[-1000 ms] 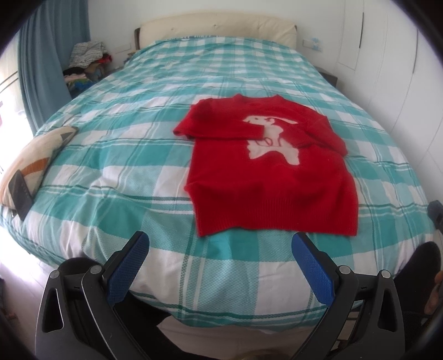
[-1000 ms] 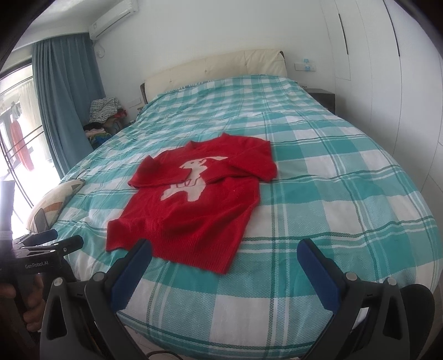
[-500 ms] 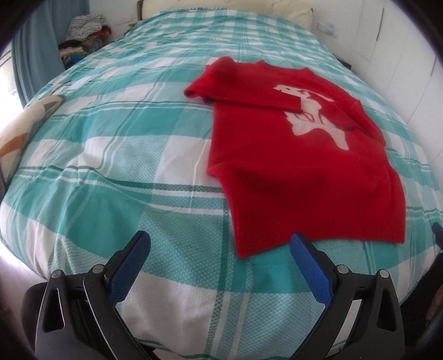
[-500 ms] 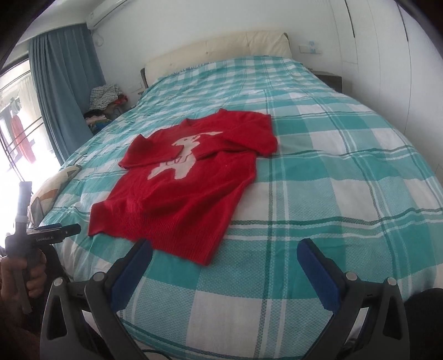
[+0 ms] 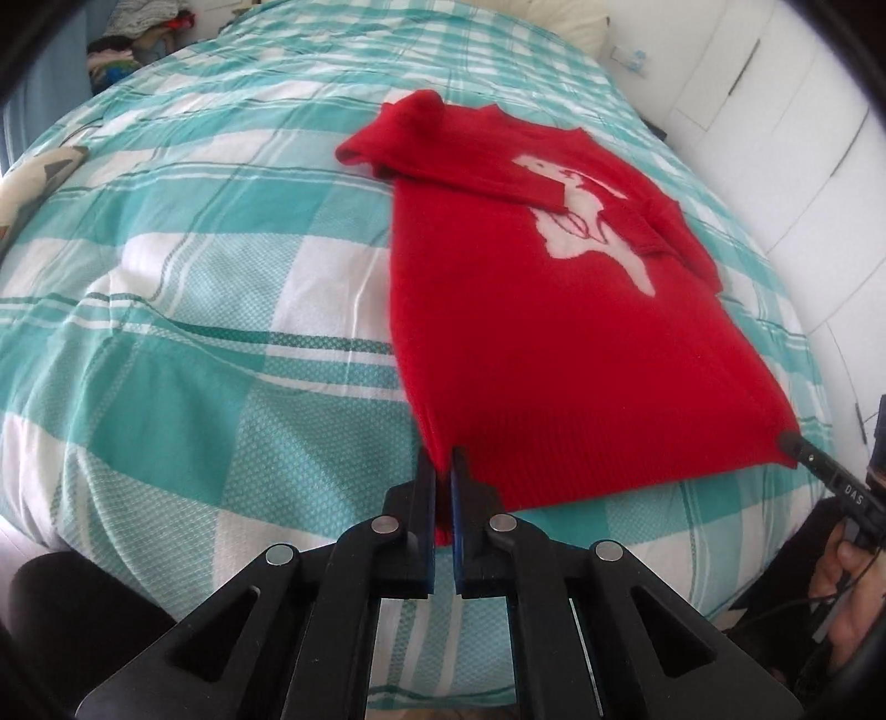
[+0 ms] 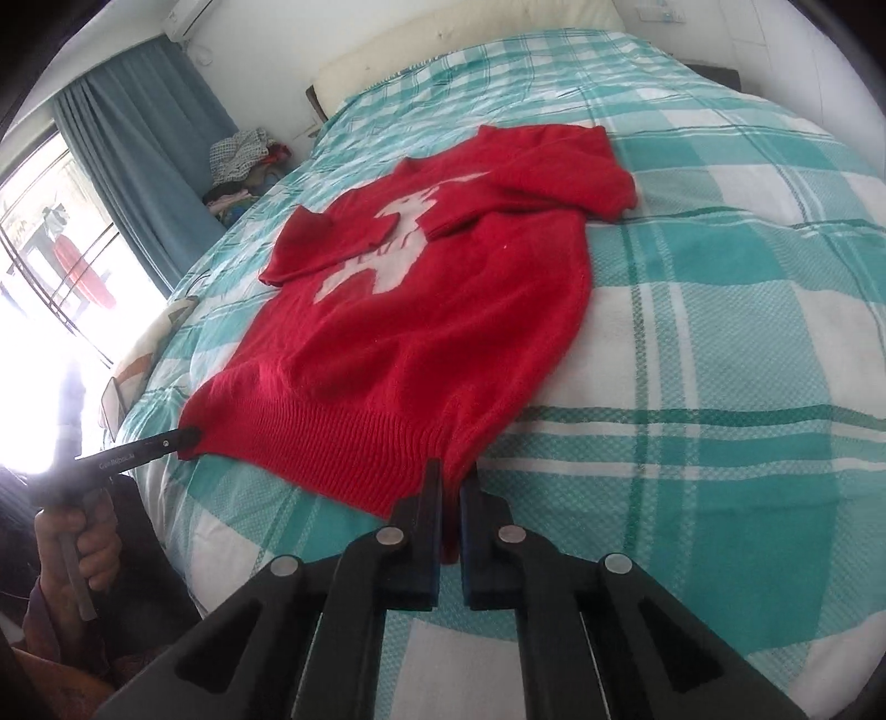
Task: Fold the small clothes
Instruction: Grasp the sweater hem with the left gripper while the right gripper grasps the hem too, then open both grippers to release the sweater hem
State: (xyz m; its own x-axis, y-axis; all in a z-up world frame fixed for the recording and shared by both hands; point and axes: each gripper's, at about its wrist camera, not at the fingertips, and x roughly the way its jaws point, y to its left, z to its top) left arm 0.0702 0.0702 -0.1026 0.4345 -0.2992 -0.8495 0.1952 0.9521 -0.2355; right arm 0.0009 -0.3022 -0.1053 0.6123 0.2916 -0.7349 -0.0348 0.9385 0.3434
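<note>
1. Left gripper [image 5: 443, 471]: jaws pressed together on the left hem corner of the red sweater [image 5: 554, 310], at the near edge of the bed.
2. Right gripper [image 6: 451, 476]: jaws likewise closed on the right hem corner (its tip also shows at the hem's far corner in the left wrist view).
3. Sweater lies flat, front up, on the teal-and-white checked bedspread [image 5: 194, 277]; ribbed hem nearest, collar farthest.
4. Both sleeves are folded inward across the chest, partly covering the white animal motif [image 6: 387, 249].
5. Beyond: cream headboard [image 6: 470, 39], blue curtain [image 6: 138, 138], a clothes pile [image 6: 243, 160] beside the bed.
</note>
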